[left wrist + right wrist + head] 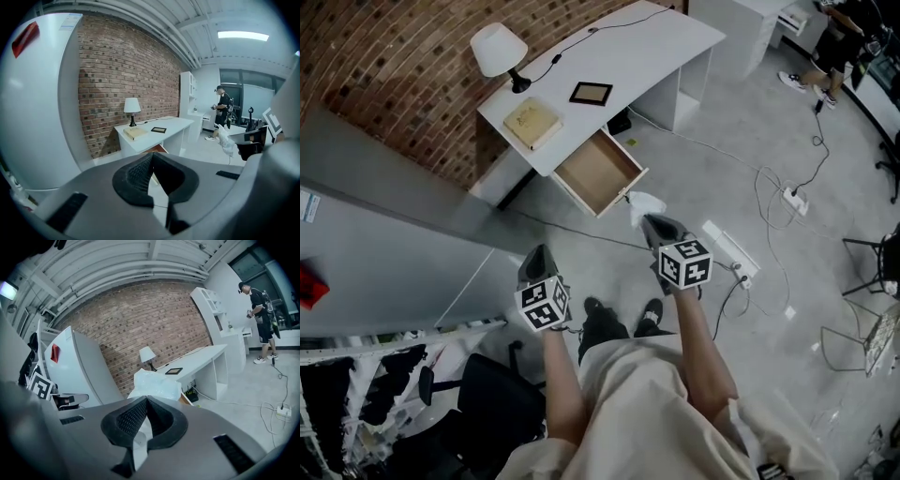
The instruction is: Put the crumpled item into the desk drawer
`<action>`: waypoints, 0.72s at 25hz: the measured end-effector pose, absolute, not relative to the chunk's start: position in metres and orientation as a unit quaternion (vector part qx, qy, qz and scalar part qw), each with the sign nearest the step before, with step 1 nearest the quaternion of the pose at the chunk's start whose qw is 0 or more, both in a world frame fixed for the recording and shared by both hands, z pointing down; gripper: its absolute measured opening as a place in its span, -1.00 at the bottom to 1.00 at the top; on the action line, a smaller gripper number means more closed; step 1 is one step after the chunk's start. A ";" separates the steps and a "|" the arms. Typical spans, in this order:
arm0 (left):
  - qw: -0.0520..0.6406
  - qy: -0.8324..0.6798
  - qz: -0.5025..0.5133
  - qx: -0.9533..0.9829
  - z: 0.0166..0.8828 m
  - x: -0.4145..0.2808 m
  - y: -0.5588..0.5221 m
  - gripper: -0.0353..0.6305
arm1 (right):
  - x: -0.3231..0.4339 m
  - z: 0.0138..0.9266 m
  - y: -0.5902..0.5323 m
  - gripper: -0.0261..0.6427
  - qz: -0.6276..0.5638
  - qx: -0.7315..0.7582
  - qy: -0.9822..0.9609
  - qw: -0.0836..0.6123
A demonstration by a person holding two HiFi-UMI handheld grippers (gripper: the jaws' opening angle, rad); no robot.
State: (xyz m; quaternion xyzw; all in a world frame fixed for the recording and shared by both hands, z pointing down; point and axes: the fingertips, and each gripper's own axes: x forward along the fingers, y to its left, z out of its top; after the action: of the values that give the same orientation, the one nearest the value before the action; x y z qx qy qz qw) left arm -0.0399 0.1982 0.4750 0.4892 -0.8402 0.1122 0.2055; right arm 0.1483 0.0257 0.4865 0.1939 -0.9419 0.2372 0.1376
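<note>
The white desk (pixel 649 49) stands ahead against the brick wall, and its wooden drawer (pixel 598 172) is pulled open with nothing visible inside. My right gripper (pixel 648 218) is shut on a crumpled white plastic item (pixel 644 202), held in the air just right of the drawer's front corner. In the right gripper view the crumpled item (pixel 154 383) bulges past the closed jaws (pixel 146 401). My left gripper (pixel 536 253) hangs lower left of the drawer, shut and holding nothing. From the left gripper view (pixel 151 157) the drawer is partly hidden behind the jaws, and the crumpled item (pixel 226 142) shows at right.
On the desk are a white lamp (pixel 497 48), a tan book (pixel 532 123) and a dark framed tablet (pixel 591 93). A power strip (pixel 729 251) and cables lie on the floor at right. A big grey cabinet (pixel 384 253) and an office chair (pixel 487 398) flank my left. A person (pixel 836 42) stands far back.
</note>
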 end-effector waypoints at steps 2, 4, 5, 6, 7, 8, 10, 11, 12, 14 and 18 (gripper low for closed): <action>0.210 -0.842 0.107 0.486 0.478 -0.048 0.190 -0.84 | 0.147 0.490 0.018 -0.84 0.238 0.198 -0.940 0.140; 0.210 -0.839 0.107 0.490 0.480 -0.056 0.177 -0.84 | 0.142 0.492 0.009 -0.84 0.239 0.202 -0.939 0.142; 0.209 -0.836 0.109 0.495 0.480 -0.059 0.170 -0.84 | 0.138 0.493 0.005 -0.84 0.239 0.204 -0.938 0.143; 0.209 -0.833 0.113 0.501 0.481 -0.063 0.162 -0.84 | 0.134 0.495 0.001 -0.84 0.240 0.206 -0.937 0.145; 0.208 -0.829 0.116 0.506 0.482 -0.067 0.154 -0.84 | 0.129 0.496 -0.004 -0.84 0.241 0.210 -0.936 0.146; 0.207 -0.825 0.118 0.512 0.483 -0.072 0.145 -0.84 | 0.124 0.497 -0.010 -0.84 0.243 0.213 -0.935 0.145; 0.202 -0.815 0.124 0.528 0.483 -0.084 0.124 -0.84 | 0.110 0.498 -0.025 -0.84 0.246 0.221 -0.933 0.139; 0.198 -0.809 0.129 0.538 0.482 -0.090 0.112 -0.84 | 0.102 0.497 -0.033 -0.84 0.246 0.225 -0.933 0.136; 0.195 -0.803 0.134 0.547 0.482 -0.096 0.102 -0.84 | 0.093 0.496 -0.040 -0.84 0.246 0.229 -0.932 0.133; 0.191 -0.794 0.139 0.561 0.479 -0.112 0.081 -0.84 | 0.075 0.492 -0.054 -0.84 0.246 0.236 -0.931 0.128; 0.186 -0.781 0.133 0.582 0.468 -0.146 0.038 -0.84 | 0.038 0.484 -0.079 -0.84 0.247 0.245 -0.929 0.124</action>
State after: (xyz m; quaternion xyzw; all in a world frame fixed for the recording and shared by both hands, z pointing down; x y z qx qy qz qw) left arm -0.1464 0.0378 0.4678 0.5820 -0.7805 0.1327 0.1856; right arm 0.0384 -0.0785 0.4836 0.2452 -0.9292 0.2472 0.1236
